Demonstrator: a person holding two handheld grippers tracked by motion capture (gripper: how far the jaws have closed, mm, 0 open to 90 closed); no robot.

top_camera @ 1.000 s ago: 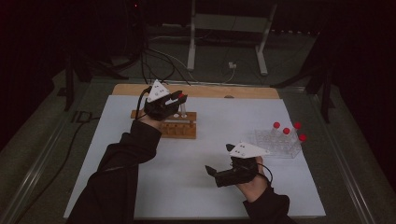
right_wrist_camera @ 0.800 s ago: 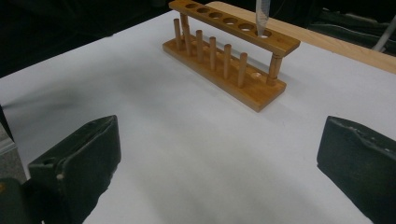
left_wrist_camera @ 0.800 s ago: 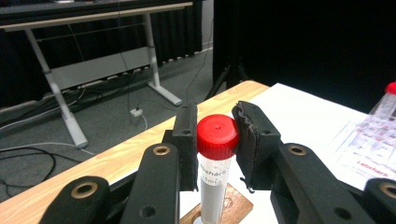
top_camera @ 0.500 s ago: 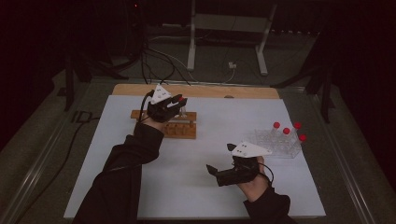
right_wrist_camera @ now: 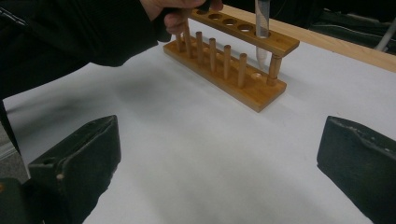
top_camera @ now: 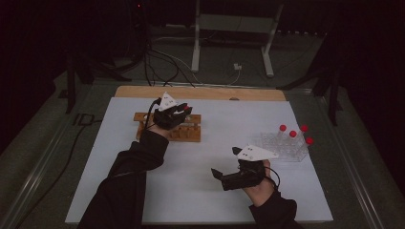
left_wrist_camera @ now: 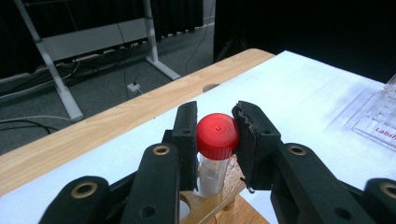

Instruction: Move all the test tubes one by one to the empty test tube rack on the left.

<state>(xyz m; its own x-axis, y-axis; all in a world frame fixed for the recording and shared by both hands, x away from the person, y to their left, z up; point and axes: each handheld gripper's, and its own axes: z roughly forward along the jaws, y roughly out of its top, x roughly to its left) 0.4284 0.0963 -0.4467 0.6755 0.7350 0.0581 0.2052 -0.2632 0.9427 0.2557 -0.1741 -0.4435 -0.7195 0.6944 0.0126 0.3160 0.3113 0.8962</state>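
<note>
Two grippers on the table rn. My left gripper (left_wrist_camera: pixel 217 140) is clamped on a red-capped tube (left_wrist_camera: pixel 215 154), pads squeezing the cap from both sides, tube upright w/ its lower end in the end hole of the wooden rack (top_camera: pixel 184 130); can't tell if it's seated on the base. Rack sits toward the far left of the white mat (top_camera: pixel 143 200), near the wooden far edge of the tabletop. My right gripper (top_camera: pixel 228 164) is near the front edge of the mat, jaws wide apart w/ nothing between them, facing the rack. Clear rack (top_camera: pixel 282 147) w/ more red-capped tubes is by the mat's right edge.
</note>
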